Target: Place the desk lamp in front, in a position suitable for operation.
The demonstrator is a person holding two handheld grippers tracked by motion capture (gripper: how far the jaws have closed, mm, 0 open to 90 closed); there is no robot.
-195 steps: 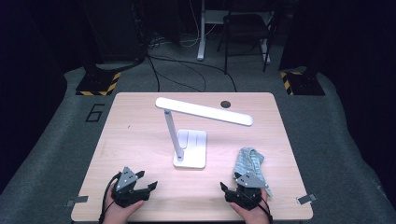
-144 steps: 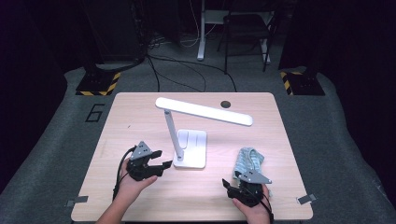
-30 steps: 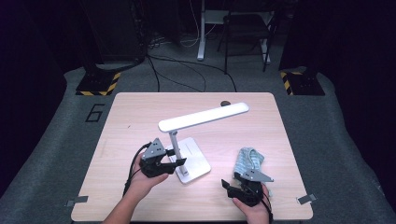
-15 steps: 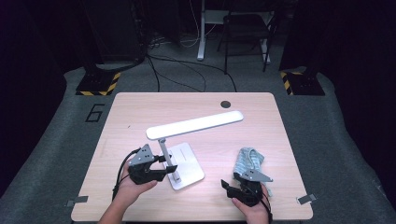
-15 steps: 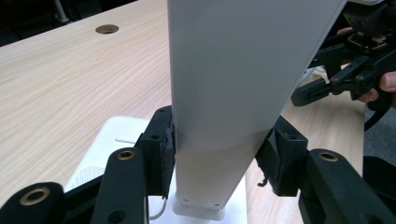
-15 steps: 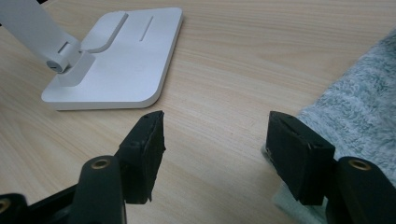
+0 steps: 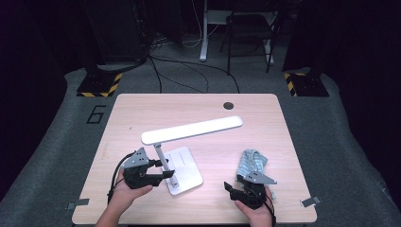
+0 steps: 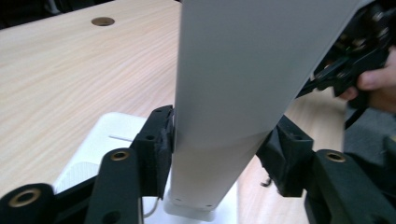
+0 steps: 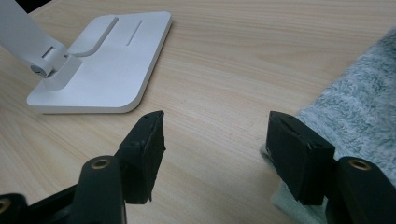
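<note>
The wooden table (image 7: pixel 265 127) bears a white desk lamp (image 7: pixel 182 156), its base near the front left. The lamp's upright arm (image 8: pixel 224 102) stands between the left gripper (image 7: pixel 166 173) jaws, which have just been opening; the right gripper (image 9: pixel 215 140) jaws stand apart over bare wood, beside a grey cloth (image 9: pixel 355 107)

White desk lamp (image 7: pixel 179 156), upright, head slanted

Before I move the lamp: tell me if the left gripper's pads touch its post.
Cannot tell. In the left gripper view, the left gripper brackets the lamp post, jaws just opening; no plain gap shows.
</note>
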